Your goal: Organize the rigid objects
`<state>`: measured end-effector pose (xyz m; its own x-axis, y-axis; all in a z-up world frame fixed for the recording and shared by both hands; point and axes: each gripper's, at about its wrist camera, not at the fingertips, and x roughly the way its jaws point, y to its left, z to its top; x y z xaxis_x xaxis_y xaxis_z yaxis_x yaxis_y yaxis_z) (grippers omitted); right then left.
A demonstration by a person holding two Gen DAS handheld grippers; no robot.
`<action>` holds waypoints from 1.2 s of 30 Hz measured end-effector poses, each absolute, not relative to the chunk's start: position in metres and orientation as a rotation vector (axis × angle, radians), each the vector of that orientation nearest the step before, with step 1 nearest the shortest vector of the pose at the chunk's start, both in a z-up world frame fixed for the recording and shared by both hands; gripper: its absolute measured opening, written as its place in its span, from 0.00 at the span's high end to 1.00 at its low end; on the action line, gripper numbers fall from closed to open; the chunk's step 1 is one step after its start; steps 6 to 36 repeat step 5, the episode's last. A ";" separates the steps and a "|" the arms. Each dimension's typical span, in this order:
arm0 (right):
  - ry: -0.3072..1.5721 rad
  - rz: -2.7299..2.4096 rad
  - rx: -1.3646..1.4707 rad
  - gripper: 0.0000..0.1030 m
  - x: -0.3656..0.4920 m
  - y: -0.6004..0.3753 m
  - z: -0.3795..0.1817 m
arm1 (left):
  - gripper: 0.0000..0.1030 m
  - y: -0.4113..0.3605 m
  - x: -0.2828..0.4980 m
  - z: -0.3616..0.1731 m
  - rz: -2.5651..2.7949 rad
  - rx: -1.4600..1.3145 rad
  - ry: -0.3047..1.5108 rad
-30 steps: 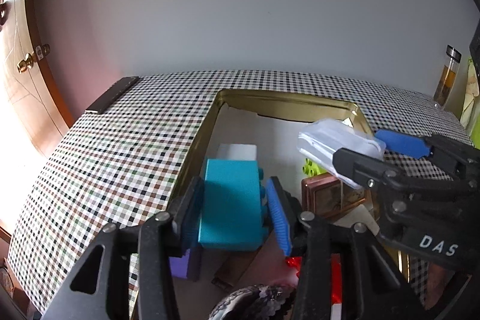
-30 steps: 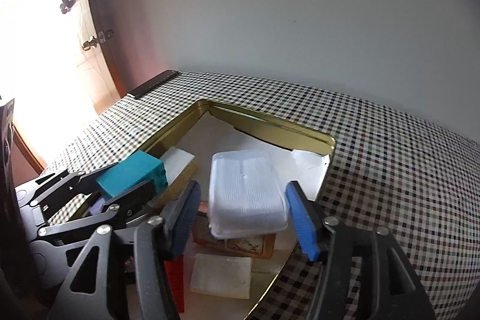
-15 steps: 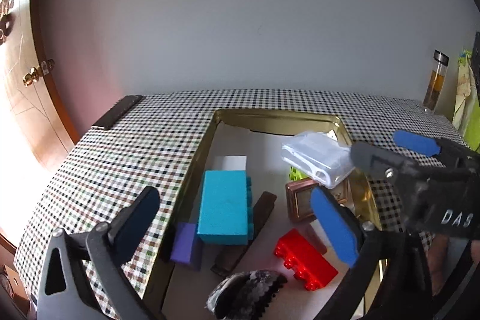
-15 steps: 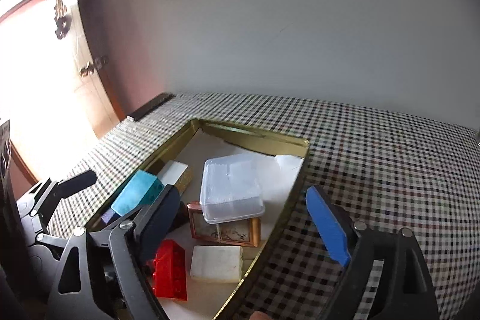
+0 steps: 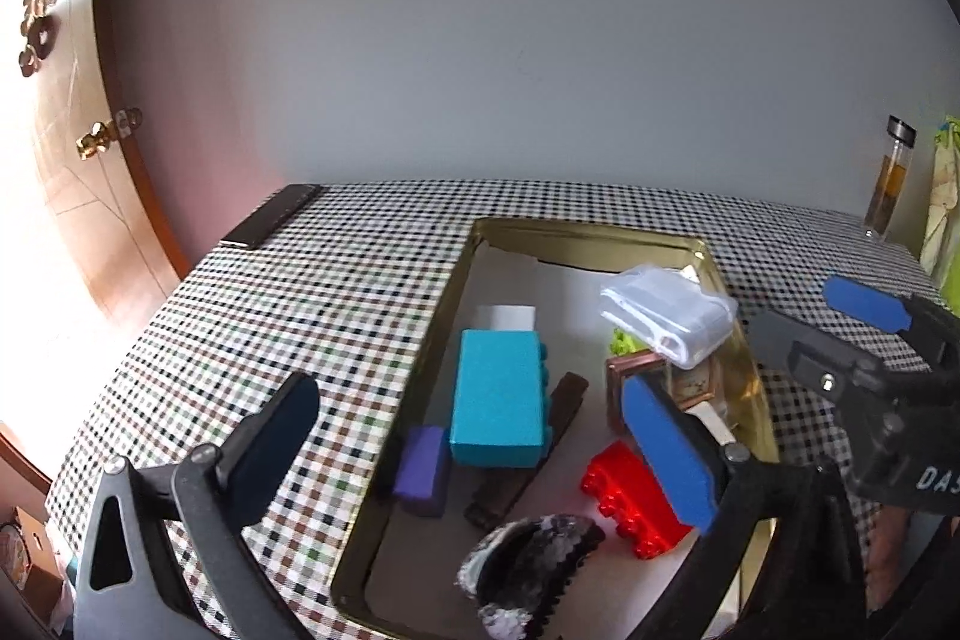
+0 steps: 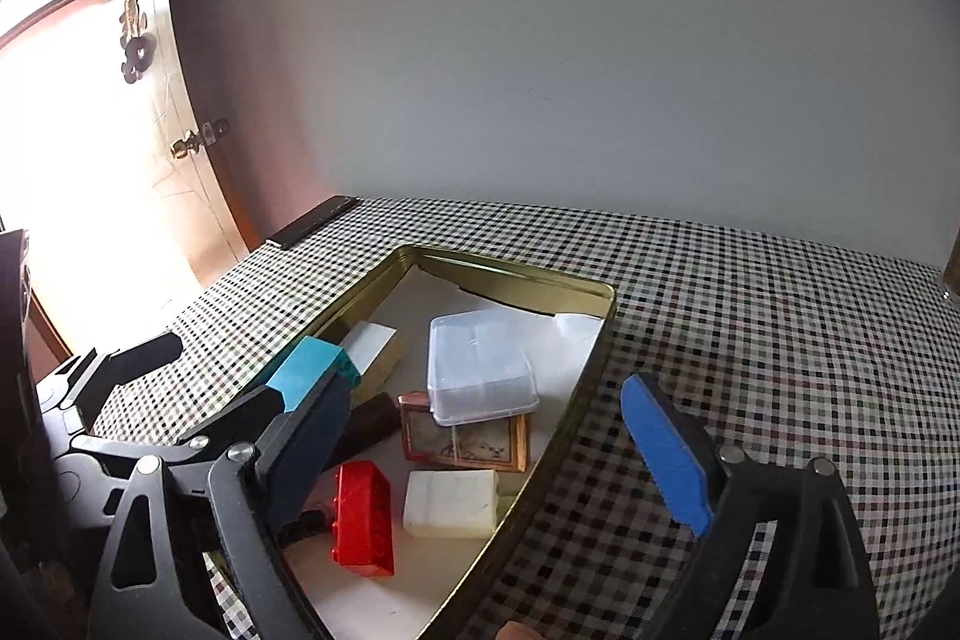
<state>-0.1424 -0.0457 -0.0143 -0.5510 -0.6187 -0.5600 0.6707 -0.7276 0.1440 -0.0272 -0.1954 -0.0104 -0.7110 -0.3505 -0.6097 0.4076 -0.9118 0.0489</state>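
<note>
Both claws have let go and pulled back since a second ago: my left claw (image 5: 474, 451) was clamped on the teal block (image 5: 501, 397) and my right claw (image 6: 486, 451) on the clear plastic box (image 6: 480, 367); now both stand wide open and empty, raised above the gold tray (image 6: 603, 334) on the checkered desk (image 5: 300, 316).

For the step in hand, I judge it is a clean retreat, so I want to keep lifting straight away without sweeping either pad across the tray rim or the perched box, which looks easy to knock.

In the left view the teal block lies flat in the tray at about 12 o'clock from the claw's midpoint, between the pads' lines and well apart from both. A purple block (image 5: 423, 469) sits just beside it at 7 o'clock, a red brick (image 5: 630, 499) at 4 o'clock.

In the right view the clear box rests on a framed picture (image 6: 465, 442), around 12 o'clock from my claw, with a cream block (image 6: 450, 502) near at 6 o'clock.
</note>
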 end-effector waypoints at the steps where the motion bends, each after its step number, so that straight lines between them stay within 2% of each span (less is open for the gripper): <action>1: 0.113 -2.257 0.773 0.09 -0.142 -0.046 -0.015 | 0.01 -0.196 -0.027 -0.011 -2.575 0.889 0.124; 36: 0.111 -2.255 0.773 0.09 -0.142 -0.045 -0.015 | 0.01 -0.198 -0.025 -0.011 -2.574 0.883 0.131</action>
